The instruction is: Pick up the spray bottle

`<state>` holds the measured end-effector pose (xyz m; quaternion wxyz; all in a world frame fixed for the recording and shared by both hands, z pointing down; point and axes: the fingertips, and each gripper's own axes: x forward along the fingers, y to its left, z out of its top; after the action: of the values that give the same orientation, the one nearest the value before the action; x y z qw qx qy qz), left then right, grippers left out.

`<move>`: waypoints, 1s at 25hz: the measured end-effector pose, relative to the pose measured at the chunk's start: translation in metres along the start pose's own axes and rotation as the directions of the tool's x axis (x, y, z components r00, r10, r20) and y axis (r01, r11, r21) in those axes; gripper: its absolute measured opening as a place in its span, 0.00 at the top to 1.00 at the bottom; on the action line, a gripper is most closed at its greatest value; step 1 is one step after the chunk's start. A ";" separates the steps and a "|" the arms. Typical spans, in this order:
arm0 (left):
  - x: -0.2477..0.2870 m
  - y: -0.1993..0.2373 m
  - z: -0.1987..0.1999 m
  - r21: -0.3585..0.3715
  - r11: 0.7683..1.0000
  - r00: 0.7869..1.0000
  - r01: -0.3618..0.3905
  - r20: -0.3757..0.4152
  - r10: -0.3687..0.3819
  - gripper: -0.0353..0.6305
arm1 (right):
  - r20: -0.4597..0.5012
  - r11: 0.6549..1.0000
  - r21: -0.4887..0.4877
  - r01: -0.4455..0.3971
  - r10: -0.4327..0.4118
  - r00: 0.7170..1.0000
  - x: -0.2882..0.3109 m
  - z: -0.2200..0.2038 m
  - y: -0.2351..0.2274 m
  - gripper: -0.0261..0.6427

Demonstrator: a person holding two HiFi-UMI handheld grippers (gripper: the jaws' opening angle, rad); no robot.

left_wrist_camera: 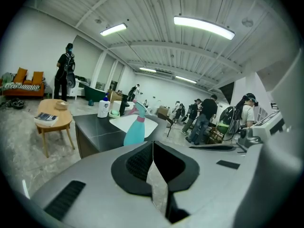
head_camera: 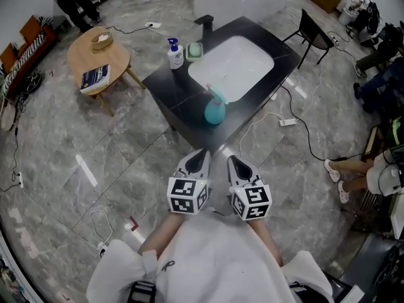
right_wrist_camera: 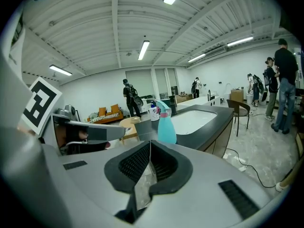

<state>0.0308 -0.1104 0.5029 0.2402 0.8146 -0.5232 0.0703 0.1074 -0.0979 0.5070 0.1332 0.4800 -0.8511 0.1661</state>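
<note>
Spray bottle (head_camera: pixel 214 110) sits where it's easily reached: the black counter (head_camera: pixel 173 96) holds a white sink (head_camera: pixel 230 68), and the bottle stands upright at the near edge beside it; left gripper (head_camera: pixel 199 159) and right gripper (head_camera: pixel 238 166) hover short of it, both clenched empty, presumably until closer.

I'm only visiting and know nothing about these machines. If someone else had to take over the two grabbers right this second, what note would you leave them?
Left gripper: fingers together, holding nothing.
Right gripper: fingers together, holding nothing.
Spray bottle: teal, upright on the near part of the black counter, next to the white sink. It is ahead of both grippers and apart from them.
Done: nothing yet; the bottle is untouched.
Left: bring one gripper up to the bottle, open its fingers, close them on the bottle and lift.
</note>
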 end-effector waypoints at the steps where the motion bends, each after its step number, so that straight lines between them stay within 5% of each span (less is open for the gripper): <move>1: 0.004 0.003 0.003 0.000 1.000 1.000 -0.001 -0.001 0.001 0.90 | -0.005 1.000 -0.002 0.000 0.000 1.000 0.005 0.002 -0.001 0.92; 25: 0.086 0.080 0.045 -0.010 0.990 0.985 0.142 -0.093 -0.142 0.90 | -0.062 0.992 0.092 0.081 -0.076 0.995 0.115 0.036 -0.007 0.92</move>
<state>-0.0082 -0.2290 0.5209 0.2701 0.8452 -0.4522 0.0904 0.0533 -0.2053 0.5193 0.1416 0.5138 -0.8185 0.2146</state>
